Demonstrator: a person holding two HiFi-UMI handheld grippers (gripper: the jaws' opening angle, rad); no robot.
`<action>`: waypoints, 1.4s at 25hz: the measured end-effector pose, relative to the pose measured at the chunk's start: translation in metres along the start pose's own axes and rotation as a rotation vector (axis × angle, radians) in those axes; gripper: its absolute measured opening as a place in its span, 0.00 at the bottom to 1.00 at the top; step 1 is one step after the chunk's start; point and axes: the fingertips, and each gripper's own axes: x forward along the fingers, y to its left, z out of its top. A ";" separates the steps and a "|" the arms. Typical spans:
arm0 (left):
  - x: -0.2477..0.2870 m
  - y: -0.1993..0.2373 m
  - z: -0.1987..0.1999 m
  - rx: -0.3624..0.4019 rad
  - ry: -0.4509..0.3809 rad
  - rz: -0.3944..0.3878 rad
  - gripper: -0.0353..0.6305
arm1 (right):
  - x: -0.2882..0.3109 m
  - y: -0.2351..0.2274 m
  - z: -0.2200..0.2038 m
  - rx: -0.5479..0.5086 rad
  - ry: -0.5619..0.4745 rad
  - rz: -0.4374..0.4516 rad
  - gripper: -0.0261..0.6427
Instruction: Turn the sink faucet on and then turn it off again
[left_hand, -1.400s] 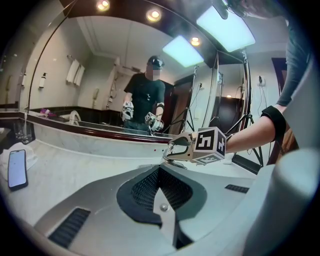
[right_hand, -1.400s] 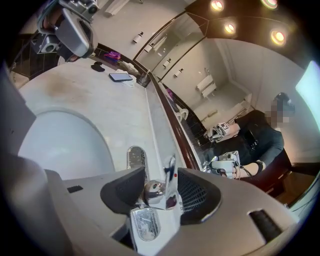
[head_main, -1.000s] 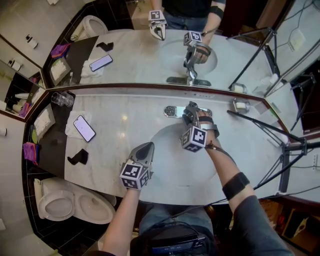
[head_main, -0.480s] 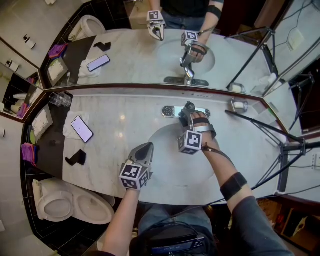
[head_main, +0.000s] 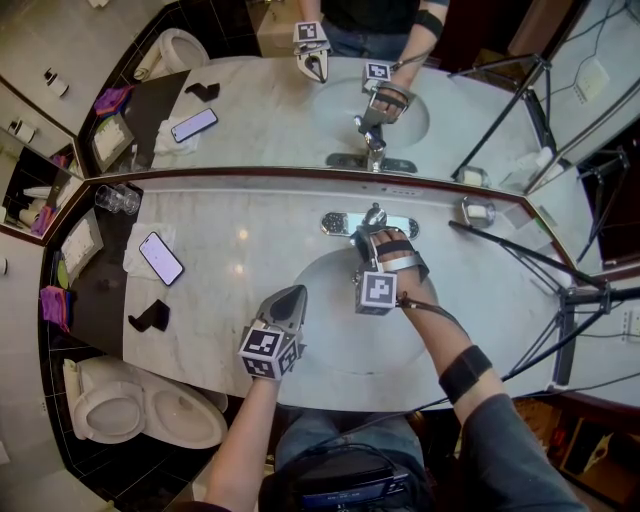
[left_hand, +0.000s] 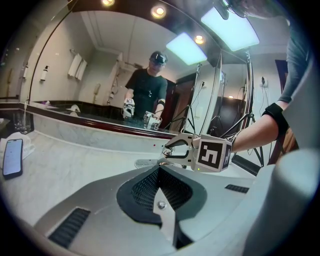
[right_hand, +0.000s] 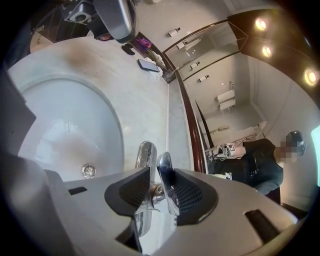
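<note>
**Head view**
- Faucet (head_main: 373, 214): polished chrome with a single lever, mounted on an oblong chrome base plate. It stands at the rear rim of the sink, just in front of the mirror (head_main: 290, 110).
- Sink (head_main: 330, 300): an oval white bowl set into a pale marble counter (head_main: 240, 250).
- Right gripper (head_main: 368, 232): reaches over the bowl with its tips at the faucet.
- Left gripper (head_main: 292, 295): sits at the front left rim of the sink, well apart from the faucet.
- Count: one faucet, one sink, two grippers, one phone (head_main: 161, 258) on the counter, one toilet (head_main: 140, 410) beside the counter.

**Left gripper view**
- Left gripper jaws: pressed together, with nothing between them.
- Ahead: the right gripper and its marker cube (left_hand: 215, 154), positioned at the faucet.
- Phone: lies face up at the far left of the counter.

**Right gripper view**
- Lever (right_hand: 165, 172): a flat, mirror-bright blade seen edge on, standing between the two pads.
- Spout (right_hand: 144, 155): a long chrome tongue extending over the bowl toward the drain (right_hand: 88, 170).
- Right gripper jaws: they have just been closing and are clamped on the faucet. The lever lies against one pad, and the chrome body fills the gap to the other.
- Count: one lever, one spout, one drain.
</note>
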 end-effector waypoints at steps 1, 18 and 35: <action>0.000 0.000 0.000 -0.001 0.000 0.000 0.06 | 0.000 0.000 0.000 0.004 -0.002 0.002 0.26; -0.015 -0.007 0.008 0.019 -0.007 0.004 0.06 | -0.001 0.004 -0.003 0.046 0.045 0.041 0.28; -0.060 -0.031 0.022 0.057 -0.051 0.029 0.06 | -0.113 0.007 -0.005 0.356 -0.009 -0.009 0.18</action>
